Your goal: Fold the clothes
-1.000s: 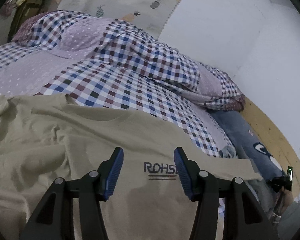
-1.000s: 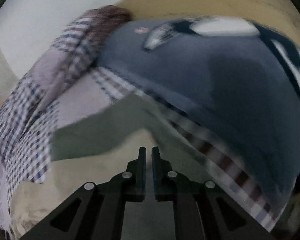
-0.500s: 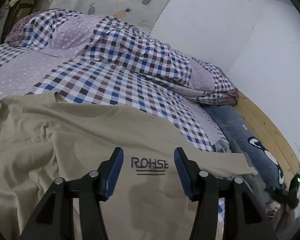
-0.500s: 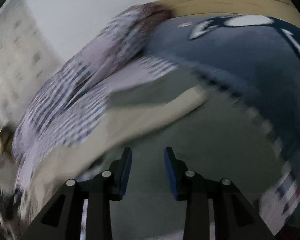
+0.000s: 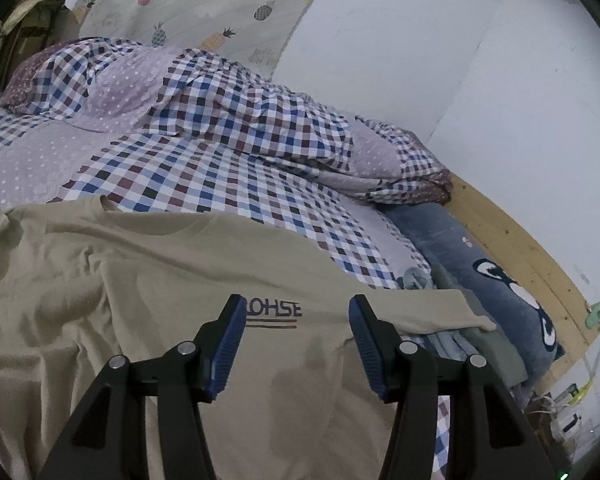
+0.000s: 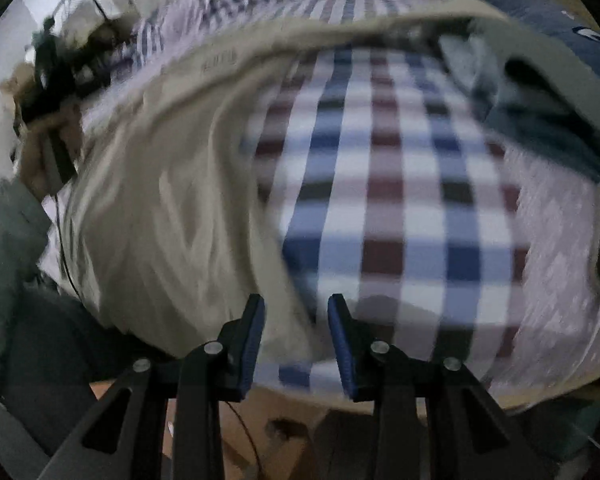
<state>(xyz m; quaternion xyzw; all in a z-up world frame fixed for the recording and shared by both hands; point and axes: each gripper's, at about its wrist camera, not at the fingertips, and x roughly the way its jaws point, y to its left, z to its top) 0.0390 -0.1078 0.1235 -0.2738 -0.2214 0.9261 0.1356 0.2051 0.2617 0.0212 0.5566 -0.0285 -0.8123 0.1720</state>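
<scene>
One beige T-shirt [image 5: 148,320] was all you had laid out for folding, and it lay spread front-up on the checked bedsheet [image 5: 228,184], its printed chest logo [image 5: 274,312] facing the left wrist camera. By my reading the fold itself had hardly begun: the body was still wrinkled, the collar lay open toward the far side of the shirt, and one sleeve [image 5: 452,312] stretched out flat to the shirt's right, over a small heap of grey-blue clothes [image 5: 448,340] just beyond the shirt's right edge. How many garments made up that heap I could not tell. Your left gripper [image 5: 296,340] hovered above the shirt's chest with its jaws about half apart and nothing between them. Your right gripper [image 6: 296,340] stood at the shirt's near edge, close to the hem [image 6: 284,280]; its jaws had just been opening and were parted to a narrow gap, and through the blur the cloth seemed to run between them without the pads pressing on it. Counted near the shirt: one crumpled checked quilt [image 5: 260,128] well beyond the collar, one dark blue pillow [image 5: 480,264] past the sleeve, two grippers. Sleeves, sides and the final halving all seemed left to do.
</scene>
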